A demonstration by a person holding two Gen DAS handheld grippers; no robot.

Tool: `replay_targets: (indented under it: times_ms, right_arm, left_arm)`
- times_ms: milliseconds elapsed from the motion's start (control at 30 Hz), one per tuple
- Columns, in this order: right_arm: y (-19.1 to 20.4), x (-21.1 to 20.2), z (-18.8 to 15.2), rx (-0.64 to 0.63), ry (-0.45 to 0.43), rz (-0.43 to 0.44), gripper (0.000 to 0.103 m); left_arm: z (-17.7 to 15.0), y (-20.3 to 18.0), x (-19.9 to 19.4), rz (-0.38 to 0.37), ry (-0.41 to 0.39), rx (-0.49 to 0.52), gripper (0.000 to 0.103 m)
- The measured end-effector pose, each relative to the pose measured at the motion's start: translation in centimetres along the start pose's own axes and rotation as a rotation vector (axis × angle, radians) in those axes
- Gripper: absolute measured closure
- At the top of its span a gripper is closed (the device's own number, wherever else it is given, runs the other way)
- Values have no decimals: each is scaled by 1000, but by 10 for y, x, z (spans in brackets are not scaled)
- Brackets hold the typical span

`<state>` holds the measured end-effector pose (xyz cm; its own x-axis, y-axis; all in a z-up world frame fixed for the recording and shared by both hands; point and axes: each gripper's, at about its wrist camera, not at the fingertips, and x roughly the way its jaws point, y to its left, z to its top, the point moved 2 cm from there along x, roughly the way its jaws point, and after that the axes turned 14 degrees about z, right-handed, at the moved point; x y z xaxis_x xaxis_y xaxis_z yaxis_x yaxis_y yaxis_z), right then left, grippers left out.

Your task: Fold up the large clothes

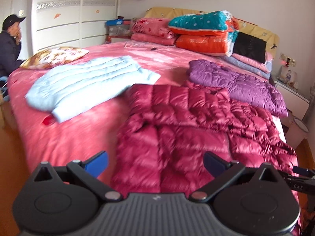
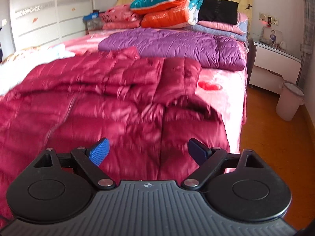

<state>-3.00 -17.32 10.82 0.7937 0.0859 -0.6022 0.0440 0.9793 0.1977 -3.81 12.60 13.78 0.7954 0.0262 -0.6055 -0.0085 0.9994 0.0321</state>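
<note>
Jaws spread wide and holding nothing, the left gripper [image 1: 155, 164] and right gripper [image 2: 148, 150] hover over the near end of the crimson down jacket [image 1: 189, 125] lying rumpled on the pink bed [image 1: 78, 137], between a pale blue jacket [image 1: 88, 84] and a purple jacket [image 1: 242, 84].

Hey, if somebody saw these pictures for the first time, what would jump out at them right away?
A shiny crimson down jacket sprawls over the near end of the pink bed, under both open grippers: left, right. Beyond it lie a purple jacket and a pale blue one; folded quilts are stacked at the headboard.
</note>
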Motion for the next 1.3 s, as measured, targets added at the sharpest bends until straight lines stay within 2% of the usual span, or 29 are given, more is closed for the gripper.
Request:
replay_targets:
  times_ms: [233, 367, 733, 967, 1133, 1300]
  right_arm:
    - [14, -28, -28, 11, 66, 22, 0]
    - [20, -48, -39, -8, 90, 33, 0]
    - [23, -94, -65, 42, 170, 128, 0]
    - [21, -104, -74, 117, 247, 178, 0]
    - [9, -119, -77, 225, 217, 245, 0]
    - [1, -128, -76, 276, 175, 232, 0]
  left_arm:
    - [-27, 29, -28, 7, 68, -17, 1]
    - [-44, 40, -37, -16, 101, -33, 1]
    - [-76, 41, -49, -61, 140, -18, 1]
    - [-90, 40, -45, -88, 181, -23, 1]
    - [-97, 40, -36, -105, 216, -37, 1]
    - [-100, 40, -17, -113, 246, -54, 1]
